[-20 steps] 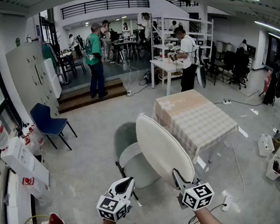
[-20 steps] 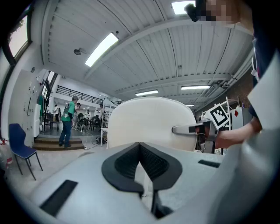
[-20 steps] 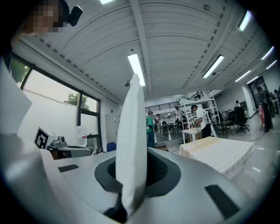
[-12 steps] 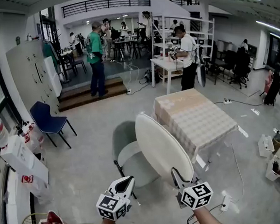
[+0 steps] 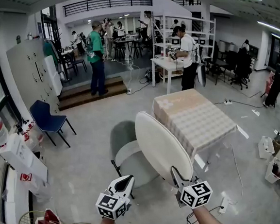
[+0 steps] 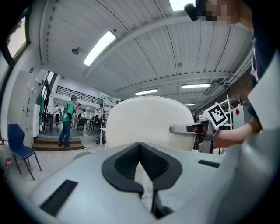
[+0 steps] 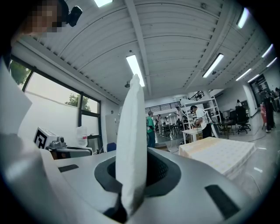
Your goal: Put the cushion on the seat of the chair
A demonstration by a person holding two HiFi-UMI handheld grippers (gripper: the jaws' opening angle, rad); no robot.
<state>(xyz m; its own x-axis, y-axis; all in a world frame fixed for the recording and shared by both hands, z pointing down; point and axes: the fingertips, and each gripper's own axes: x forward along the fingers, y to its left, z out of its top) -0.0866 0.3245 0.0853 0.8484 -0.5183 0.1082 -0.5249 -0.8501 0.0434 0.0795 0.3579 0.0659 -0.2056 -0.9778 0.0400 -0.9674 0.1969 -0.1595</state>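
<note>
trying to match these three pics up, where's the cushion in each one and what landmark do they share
Head view: the cushion is at centre, tilted, its near edge clamped in the right tool.
Left gripper view: centre, broad white face toward the camera.
Right gripper view: centre, edge-on, a narrow white strip between the jaws.
Shared landmark: the person in the green shirt, upper left in the head view, left, centre background.

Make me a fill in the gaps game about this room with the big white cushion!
The white cushion is pinched by the ___ tool. It is up in the air by the grey chair, not yet on its ___. The small chair by the lockers is ___.
Missing words: right, seat, blue.
</note>
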